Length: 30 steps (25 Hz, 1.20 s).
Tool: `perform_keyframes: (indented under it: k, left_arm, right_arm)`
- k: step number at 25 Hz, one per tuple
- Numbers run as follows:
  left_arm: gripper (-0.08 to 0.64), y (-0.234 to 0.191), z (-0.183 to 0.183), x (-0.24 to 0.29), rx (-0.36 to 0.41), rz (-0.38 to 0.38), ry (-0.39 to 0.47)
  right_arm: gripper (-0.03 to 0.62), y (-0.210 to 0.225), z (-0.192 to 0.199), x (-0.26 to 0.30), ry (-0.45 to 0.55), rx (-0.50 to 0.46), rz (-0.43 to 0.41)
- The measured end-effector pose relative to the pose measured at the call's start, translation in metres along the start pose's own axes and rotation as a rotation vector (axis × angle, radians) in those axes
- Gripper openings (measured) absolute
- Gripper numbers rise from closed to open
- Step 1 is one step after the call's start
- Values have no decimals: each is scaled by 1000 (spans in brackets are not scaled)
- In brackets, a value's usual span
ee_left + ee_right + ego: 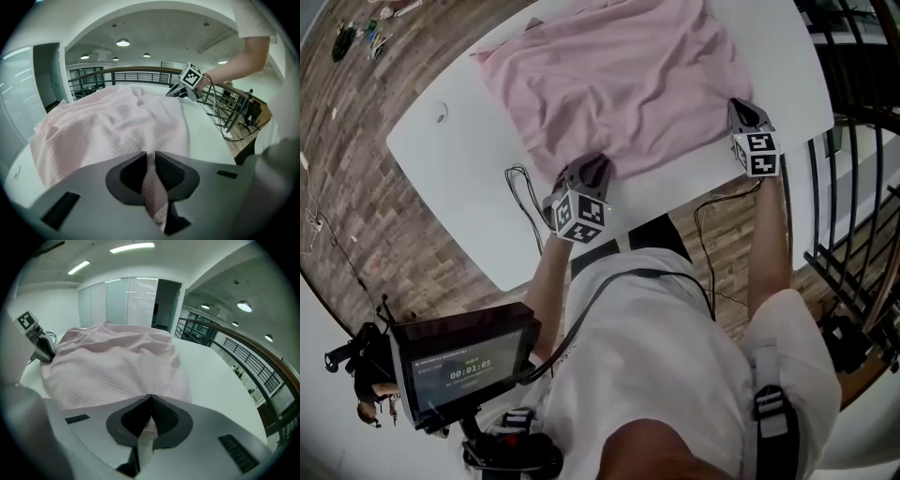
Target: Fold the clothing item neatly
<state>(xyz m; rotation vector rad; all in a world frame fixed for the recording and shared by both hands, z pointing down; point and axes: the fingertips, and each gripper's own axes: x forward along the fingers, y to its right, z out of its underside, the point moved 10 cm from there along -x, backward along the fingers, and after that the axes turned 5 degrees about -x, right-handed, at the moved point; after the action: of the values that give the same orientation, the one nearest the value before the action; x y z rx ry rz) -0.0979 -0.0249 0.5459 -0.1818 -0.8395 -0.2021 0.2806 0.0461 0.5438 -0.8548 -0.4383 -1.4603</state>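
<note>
Pink garment [628, 84] lies spread and rumpled on the white desk [450, 159], reaching to the desk's near edge. Both near corners are pinched: the left gripper [150, 165] is clamped on a fold of the cloth, and the right gripper [150, 401] is clenched tight on fabric too, with the hem lying between them.

Pale pink waffle-textured cloth garment [628, 80], plain white tabletop [459, 178], grey grippers' black-and-white square-marker cubes [578, 216], brown wood-plank floor [366, 216], black cable [521, 195].
</note>
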Motion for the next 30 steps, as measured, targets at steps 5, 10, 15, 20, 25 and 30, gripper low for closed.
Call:
perform_keyframes:
  k: [5, 10, 15, 20, 25, 30]
  left_arm:
    - [58, -6, -6, 17, -51, -39, -10]
    - [58, -19, 8, 23, -87, -36, -16]
    - [58, -34, 26, 25, -121, -62, -7]
    - [58, -46, 38, 30, -156, -103, -3]
    - [58, -61, 46, 35, -117, -133, 22]
    - [58, -46, 54, 32, -128, -127, 15]
  right_arm:
    - [3, 13, 4, 12, -29, -12, -30]
    - [3, 5, -1, 34, -55, -68, -66]
    - [3, -9, 0, 44, -56, -54, -109]
    - [3, -15, -4, 65, -46, -63, -158]
    - [3, -17, -13, 88, -41, -75, -190]
    - [3, -24, 2, 76, -33, -69, -179]
